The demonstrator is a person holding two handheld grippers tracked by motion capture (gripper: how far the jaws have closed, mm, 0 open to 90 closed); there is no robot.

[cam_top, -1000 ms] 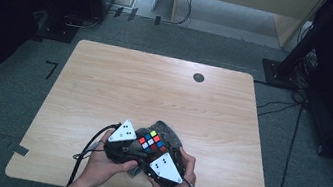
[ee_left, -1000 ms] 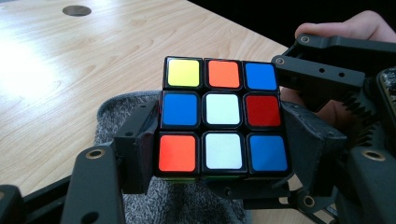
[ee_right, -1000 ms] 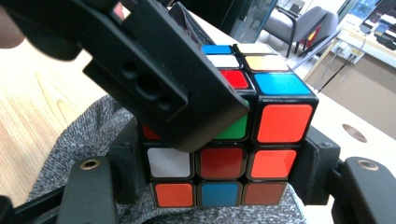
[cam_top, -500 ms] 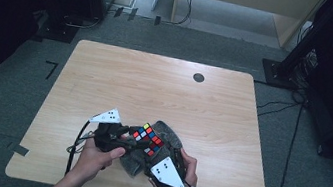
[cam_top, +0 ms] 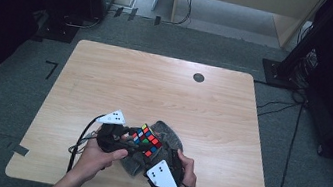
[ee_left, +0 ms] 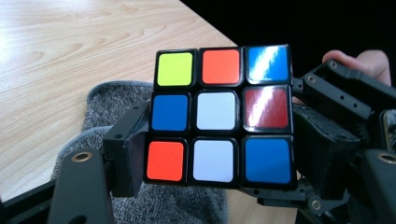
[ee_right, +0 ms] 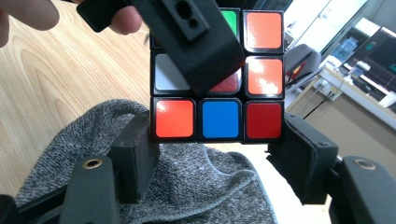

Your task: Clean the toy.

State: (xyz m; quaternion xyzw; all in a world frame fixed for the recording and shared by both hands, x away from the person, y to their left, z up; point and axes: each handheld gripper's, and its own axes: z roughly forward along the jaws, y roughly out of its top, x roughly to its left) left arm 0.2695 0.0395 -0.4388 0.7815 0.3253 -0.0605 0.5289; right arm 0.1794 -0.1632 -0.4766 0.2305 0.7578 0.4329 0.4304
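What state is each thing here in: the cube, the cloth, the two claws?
Cube: scrambled, held over the cloth between both claws.
Cloth: crumpled, lying on the table.
Left claw: jaws just opening, cube between them; grip unclear.
Right claw: closed on the cube.

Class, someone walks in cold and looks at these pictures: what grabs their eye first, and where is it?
The brightly coloured puzzle cube, held up between both claws near the table's front edge. The right claw grips its bottom row from both sides. Beneath it lies a crumpled grey cloth on the pale wood, with dark floor all around.
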